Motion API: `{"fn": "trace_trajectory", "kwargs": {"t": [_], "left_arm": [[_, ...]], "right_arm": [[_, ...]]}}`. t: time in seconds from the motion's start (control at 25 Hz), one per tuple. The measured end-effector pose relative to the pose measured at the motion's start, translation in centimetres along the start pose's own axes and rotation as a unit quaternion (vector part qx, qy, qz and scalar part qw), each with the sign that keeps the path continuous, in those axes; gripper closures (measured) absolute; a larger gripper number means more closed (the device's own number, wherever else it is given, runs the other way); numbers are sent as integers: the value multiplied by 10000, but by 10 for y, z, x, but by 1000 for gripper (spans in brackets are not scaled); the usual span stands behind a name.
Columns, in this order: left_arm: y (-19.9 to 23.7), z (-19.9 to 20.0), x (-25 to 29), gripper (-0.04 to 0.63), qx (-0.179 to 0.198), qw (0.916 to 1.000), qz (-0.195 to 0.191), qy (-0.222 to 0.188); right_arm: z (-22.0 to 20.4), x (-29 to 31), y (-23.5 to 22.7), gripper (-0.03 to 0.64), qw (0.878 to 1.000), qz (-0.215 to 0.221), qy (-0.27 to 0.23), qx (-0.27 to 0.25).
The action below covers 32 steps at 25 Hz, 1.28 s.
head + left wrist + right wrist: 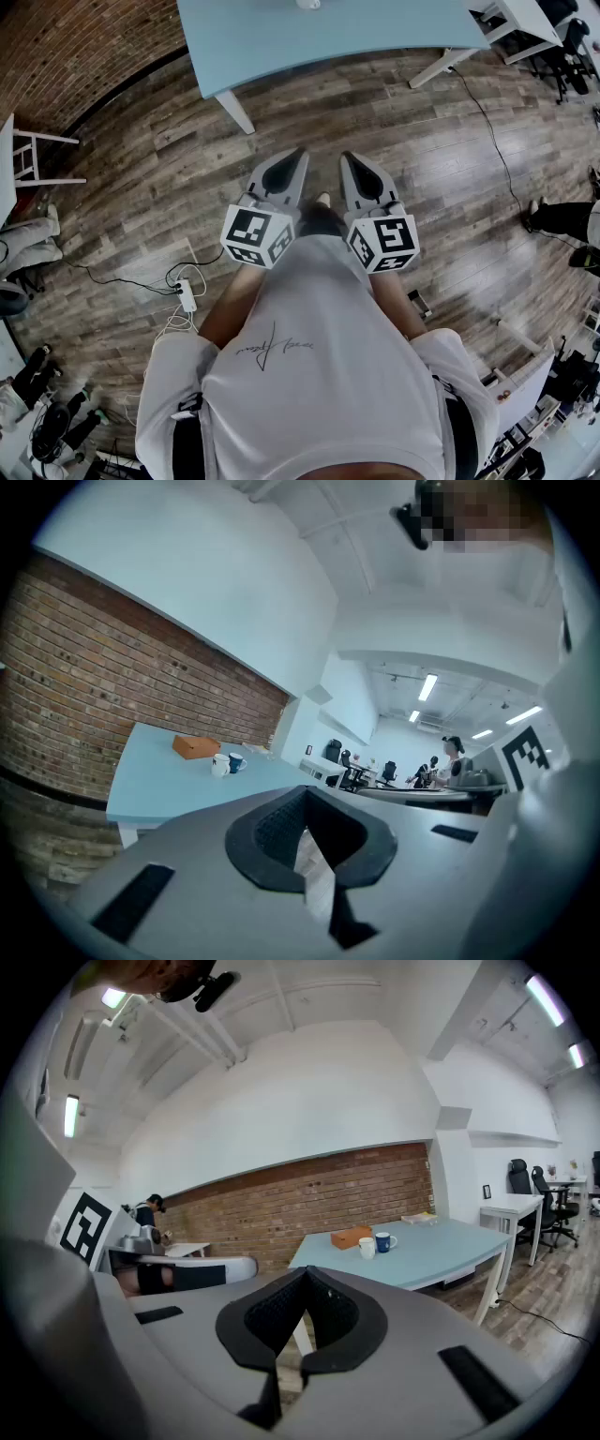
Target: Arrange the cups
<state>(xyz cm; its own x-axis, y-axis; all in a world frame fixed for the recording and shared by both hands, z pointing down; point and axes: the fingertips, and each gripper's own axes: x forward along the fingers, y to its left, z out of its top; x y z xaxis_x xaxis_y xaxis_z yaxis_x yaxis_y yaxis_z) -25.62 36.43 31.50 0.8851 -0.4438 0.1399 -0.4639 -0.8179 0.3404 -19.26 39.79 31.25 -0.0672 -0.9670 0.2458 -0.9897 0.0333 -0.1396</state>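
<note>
Closest in, two grippers are held level side by side in front of the person's white shirt, each carrying one marker cube. The left gripper (299, 156) has its jaws pressed together with nothing between them, and its own view (305, 803) shows only floor through the small gap below the pads. The right gripper (350, 159) is likewise closed and empty, which its view (305, 1276) confirms.

Under them lies a plank floor (441, 178), with one white power strip (187, 295) and its cables off to the person's left.

Ahead stands one light blue table (441, 1251) on white legs, its near corner turned toward the grippers. Two cups stand on it, well in from that corner, around the middle of the top. One is a white cup (367, 1248) and one a blue cup (383, 1241). They sit just beside each other, the white one on the left, the blue one's handle pointing right. The left gripper view shows the same pair, the white cup (219, 764) and the blue cup (235, 761).

One orange-brown box (352, 1237) lies just behind the cups, nearer the table edge that faces the brick wall (309, 1194). At the far end of the table lies something flat and pale (419, 1217), too small to make out.
</note>
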Motion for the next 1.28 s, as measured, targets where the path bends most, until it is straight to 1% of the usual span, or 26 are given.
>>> {"fn": "trace_trajectory", "kwargs": {"t": [0.4,0.56,0.8,0.96,1.08,1.28], "left_arm": [[-6,0,29,589,33,10000,-25,46],[-9,-1,40,589,38,10000,-20,85],[-16,2,63,589,114,9999,-6,117],[-21,3,78,589,22,9999,-61,130],[-20,5,89,589,105,9998,1,138],[-18,7,100,589,150,9997,154,118]], "right_arm": [[6,14,-28,598,9999,80,-18,59],[7,17,-37,597,9994,223,-29,250],[15,22,-56,595,9991,337,-82,238],[17,25,-67,595,9985,453,-106,295],[20,30,-75,595,9979,546,-129,310],[17,37,-80,595,9959,848,-21,303]]}}
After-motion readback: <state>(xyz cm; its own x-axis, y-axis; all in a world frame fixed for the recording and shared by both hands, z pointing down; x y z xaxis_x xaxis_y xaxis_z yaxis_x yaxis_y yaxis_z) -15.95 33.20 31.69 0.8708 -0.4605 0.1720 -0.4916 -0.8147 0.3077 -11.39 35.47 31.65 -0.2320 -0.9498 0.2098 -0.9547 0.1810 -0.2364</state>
